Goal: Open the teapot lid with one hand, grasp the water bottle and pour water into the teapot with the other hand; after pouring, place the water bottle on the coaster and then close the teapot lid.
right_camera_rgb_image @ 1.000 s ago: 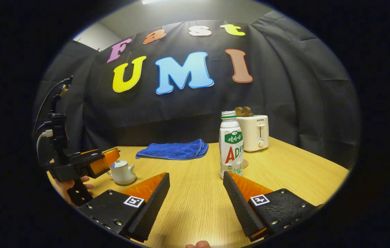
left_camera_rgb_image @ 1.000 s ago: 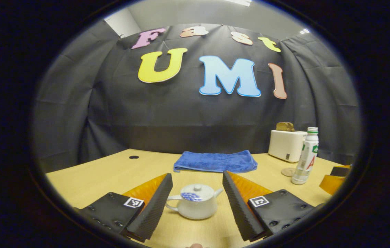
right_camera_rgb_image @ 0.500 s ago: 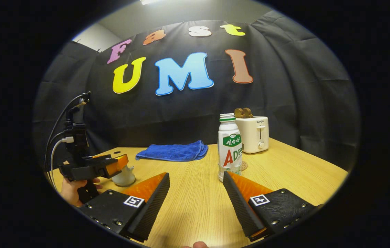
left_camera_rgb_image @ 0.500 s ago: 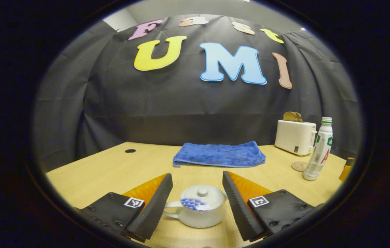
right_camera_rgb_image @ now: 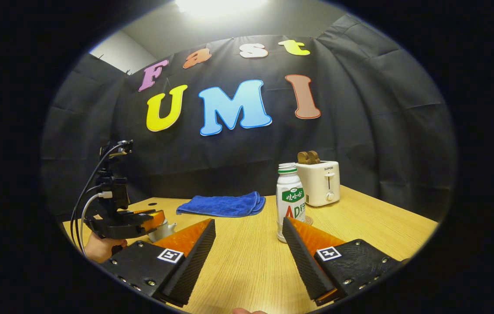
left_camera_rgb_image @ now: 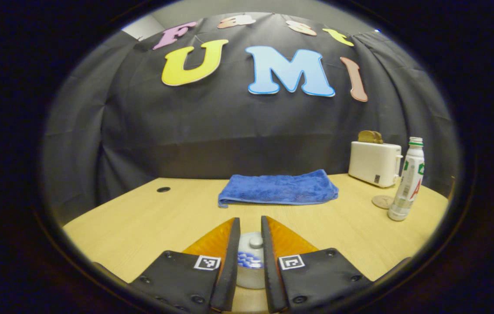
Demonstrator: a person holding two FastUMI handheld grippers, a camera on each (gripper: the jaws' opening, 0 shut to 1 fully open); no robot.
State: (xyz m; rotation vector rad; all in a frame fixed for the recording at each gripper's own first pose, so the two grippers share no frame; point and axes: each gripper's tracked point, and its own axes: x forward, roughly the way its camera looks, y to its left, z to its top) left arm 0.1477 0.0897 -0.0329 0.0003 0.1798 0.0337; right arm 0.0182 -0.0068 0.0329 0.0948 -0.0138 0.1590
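The left gripper has a black body with grey cables on top. Both grippers' black plates carry screws and small square tags.

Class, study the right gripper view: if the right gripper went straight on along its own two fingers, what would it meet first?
Probably the upright white plastic water bottle with the green cap: it stands just ahead of the open right gripper, slightly right of centre, so depth leaves some doubt.

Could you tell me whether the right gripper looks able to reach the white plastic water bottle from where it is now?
Probably yes: the right gripper is open, and the white plastic water bottle stands upright just beyond its right finger, with bare wooden table between.
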